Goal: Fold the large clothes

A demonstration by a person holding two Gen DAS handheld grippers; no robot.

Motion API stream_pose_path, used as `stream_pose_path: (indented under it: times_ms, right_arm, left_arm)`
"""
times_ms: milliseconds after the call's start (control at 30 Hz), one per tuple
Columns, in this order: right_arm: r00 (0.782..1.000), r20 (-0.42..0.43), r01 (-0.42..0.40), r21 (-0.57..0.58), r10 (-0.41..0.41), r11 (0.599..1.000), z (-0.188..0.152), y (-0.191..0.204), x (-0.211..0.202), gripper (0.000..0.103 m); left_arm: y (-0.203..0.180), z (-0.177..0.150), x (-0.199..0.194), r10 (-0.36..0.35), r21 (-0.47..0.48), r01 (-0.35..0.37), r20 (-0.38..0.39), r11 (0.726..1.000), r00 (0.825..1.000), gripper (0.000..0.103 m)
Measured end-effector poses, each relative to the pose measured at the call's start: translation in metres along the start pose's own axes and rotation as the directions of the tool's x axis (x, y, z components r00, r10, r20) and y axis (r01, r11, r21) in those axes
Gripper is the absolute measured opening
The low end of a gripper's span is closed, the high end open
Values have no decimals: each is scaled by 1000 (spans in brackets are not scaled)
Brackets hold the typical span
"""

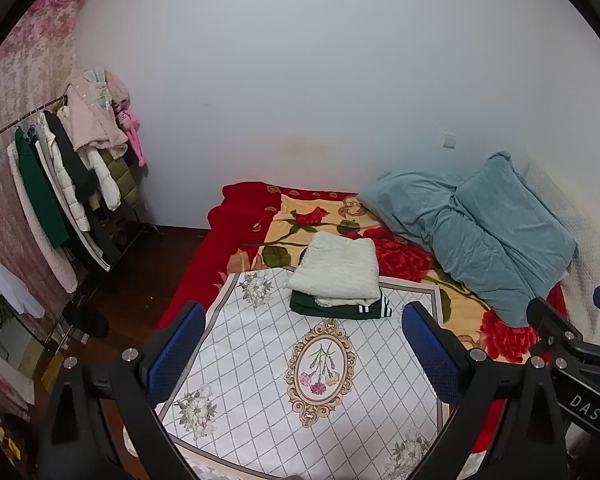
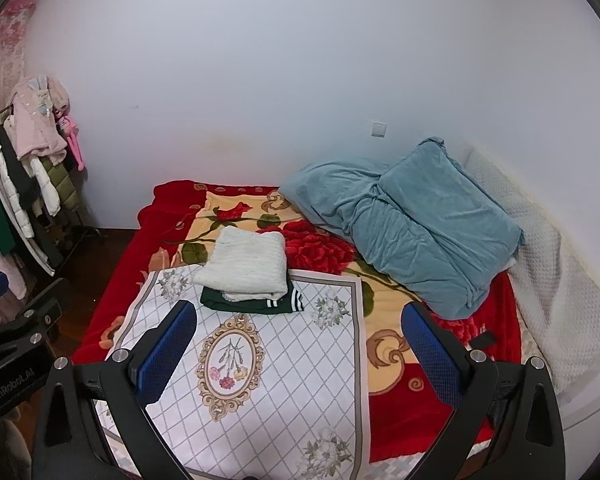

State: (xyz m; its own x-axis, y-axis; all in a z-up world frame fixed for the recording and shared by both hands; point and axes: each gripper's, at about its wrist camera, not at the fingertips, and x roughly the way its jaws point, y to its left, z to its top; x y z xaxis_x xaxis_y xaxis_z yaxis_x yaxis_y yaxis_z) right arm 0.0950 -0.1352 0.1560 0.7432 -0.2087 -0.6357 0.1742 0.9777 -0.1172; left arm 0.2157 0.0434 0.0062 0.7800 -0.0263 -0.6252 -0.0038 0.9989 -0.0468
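Both grippers, left gripper (image 1: 304, 344) and right gripper (image 2: 300, 340), hung wide open and empty above the white cloth (image 1: 260, 380), short of the folded clothes (image 1: 336, 276).

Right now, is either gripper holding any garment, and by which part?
Nothing is held. The left gripper and right gripper hang open above the bed; the folded white sweater lies untouched.

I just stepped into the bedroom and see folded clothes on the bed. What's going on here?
A person holds a left tool and a right tool above the bed, both open and empty. A folded white sweater sits stacked on a folded dark green garment, on the white floral cloth. Nothing is being handled at this moment.
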Motion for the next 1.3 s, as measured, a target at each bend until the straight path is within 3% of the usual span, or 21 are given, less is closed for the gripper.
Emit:
stream_pose_path:
  times_ms: [1300]
  right_arm:
    - [1000, 2, 5, -1, -5, 1000, 13, 3, 24, 103]
  left_arm:
    - [3, 15, 6, 6, 0, -6, 0, 1000, 1000, 101]
